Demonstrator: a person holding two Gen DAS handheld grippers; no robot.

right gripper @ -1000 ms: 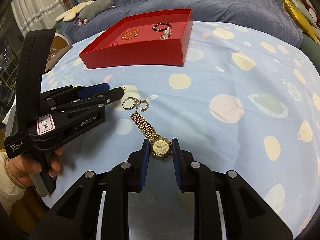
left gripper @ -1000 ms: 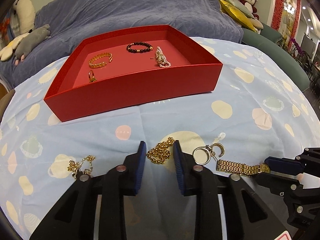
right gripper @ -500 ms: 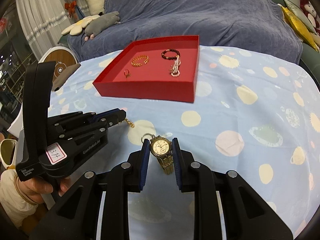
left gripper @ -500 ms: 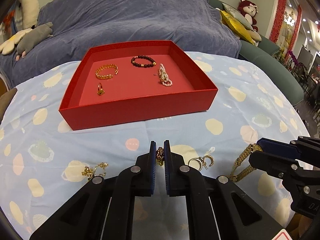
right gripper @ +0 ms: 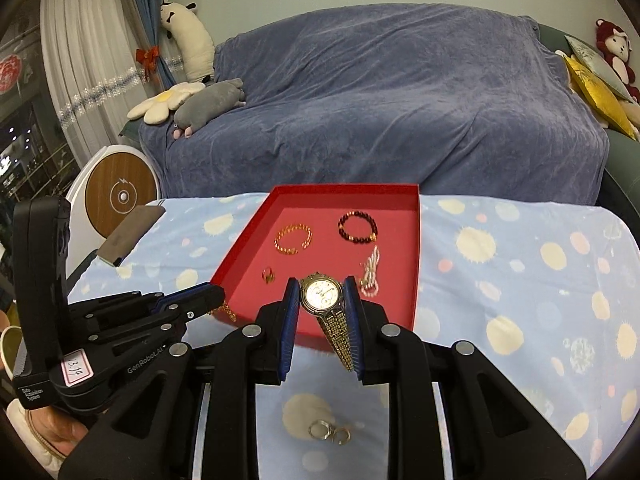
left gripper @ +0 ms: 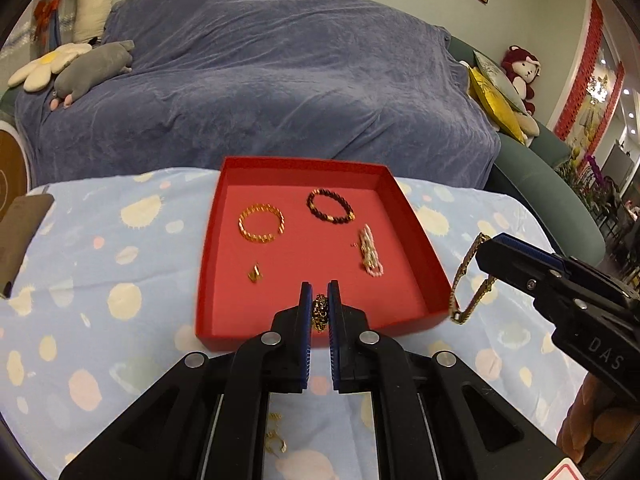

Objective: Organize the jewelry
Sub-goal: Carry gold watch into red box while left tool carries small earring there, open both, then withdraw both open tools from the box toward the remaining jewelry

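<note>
Both tools risen over red tray (left gripper: 416,236): left tool (left gripper: 320,300) pinching, seemingly, gold chain (left gripper: 320,311); right tool (right gripper: 322,294) clamping watch (right gripper: 321,294); "GenRobot.AI".

The tray (left gripper: 416,236) is bright red outside, with a softer coral-red floor. In it lie a yellow-gold chain bracelet (left gripper: 261,224), a dark maroon bead bracelet (left gripper: 330,212) with a few gold beads, a pale pink-white pearl strand (left gripper: 370,254) and a small gold ring (left gripper: 255,273). The tablecloth (right gripper: 520,280) is light blue, printed with cream sun-like blobs and small pink and white dots. The watch (right gripper: 321,294) has a white dial in a gold case on a gold link band. The gold chain (left gripper: 320,312) looks dark between blue finger pads (left gripper: 305,312) on black gripper bodies. The sofa cover (right gripper: 380,100) is dusky blue-violet; the cushion (right gripper: 596,92) is golden yellow.
</note>
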